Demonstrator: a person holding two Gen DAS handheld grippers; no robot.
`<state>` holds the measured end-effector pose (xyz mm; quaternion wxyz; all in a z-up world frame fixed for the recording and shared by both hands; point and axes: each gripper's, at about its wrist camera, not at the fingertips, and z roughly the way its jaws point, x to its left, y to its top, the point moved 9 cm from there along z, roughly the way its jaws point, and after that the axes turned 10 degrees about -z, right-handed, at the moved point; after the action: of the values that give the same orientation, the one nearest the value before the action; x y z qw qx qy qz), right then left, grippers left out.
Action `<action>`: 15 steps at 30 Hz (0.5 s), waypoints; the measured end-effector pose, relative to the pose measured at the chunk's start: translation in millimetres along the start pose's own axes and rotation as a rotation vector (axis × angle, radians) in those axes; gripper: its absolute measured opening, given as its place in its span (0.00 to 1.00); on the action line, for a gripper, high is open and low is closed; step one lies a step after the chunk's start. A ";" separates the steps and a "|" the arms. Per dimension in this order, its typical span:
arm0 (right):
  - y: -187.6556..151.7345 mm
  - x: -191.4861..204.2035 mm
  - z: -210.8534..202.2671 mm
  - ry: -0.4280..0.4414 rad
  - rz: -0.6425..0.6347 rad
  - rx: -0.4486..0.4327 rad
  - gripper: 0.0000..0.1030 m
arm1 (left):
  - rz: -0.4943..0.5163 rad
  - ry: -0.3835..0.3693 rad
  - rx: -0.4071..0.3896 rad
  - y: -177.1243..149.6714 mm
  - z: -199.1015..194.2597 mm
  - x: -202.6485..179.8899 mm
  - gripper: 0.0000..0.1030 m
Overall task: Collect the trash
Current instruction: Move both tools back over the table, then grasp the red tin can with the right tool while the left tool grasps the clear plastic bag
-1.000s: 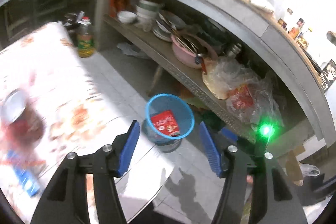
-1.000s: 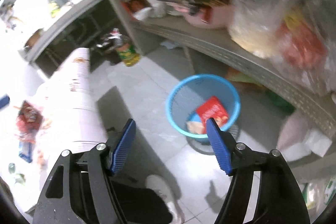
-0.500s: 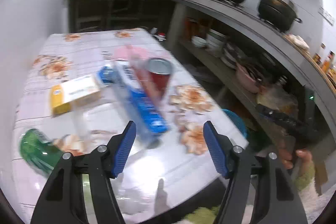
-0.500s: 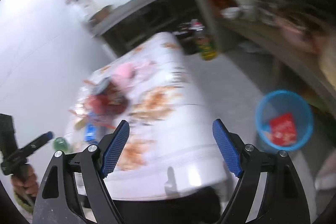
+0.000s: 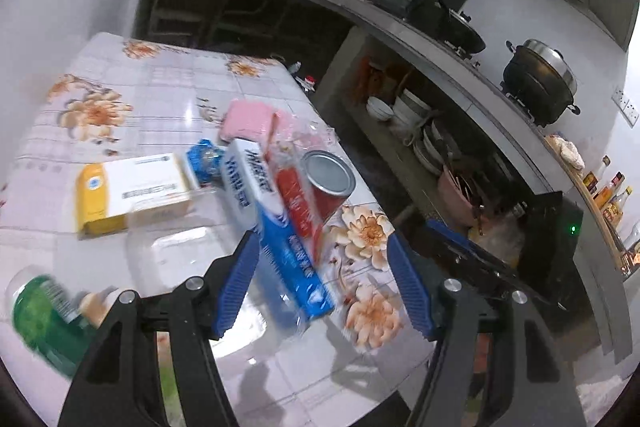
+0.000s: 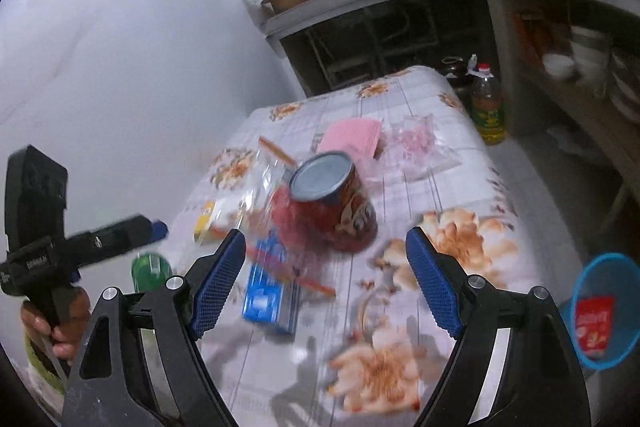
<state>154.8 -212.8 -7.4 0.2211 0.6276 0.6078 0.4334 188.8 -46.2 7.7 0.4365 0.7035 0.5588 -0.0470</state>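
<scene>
Both grippers are spread wide and carry nothing: my left gripper (image 5: 322, 281) hangs over the blue-and-white carton (image 5: 276, 227), my right gripper (image 6: 326, 281) faces the red tin can (image 6: 326, 205). I judge this the reach for the next piece of trash. Next I must centre one item between the jaws, close, and carry it to the blue bin (image 6: 606, 311) on the floor off the tabletop's right edge, where a red packet (image 6: 594, 319) already lies. Trash is clustered mid-tabletop (image 5: 160, 99), on a floral cloth, in a cluttered kitchen with shelved dishes.
</scene>
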 end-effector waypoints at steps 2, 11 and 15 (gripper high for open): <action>6.6 -7.9 11.4 0.020 0.006 0.006 0.76 | 0.001 0.011 0.021 2.8 13.5 -3.1 0.62; 28.1 4.6 68.4 0.174 -0.105 0.088 0.86 | 0.024 0.093 0.053 6.4 56.5 -7.8 0.42; 23.6 7.2 90.4 0.195 -0.123 0.135 0.86 | 0.025 0.124 0.065 3.4 65.3 -0.8 0.29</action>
<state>240.9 -187.2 -34.0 0.1445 0.5575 0.6914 0.4362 218.8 -90.3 -30.1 0.3787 0.7257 0.5742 -0.0161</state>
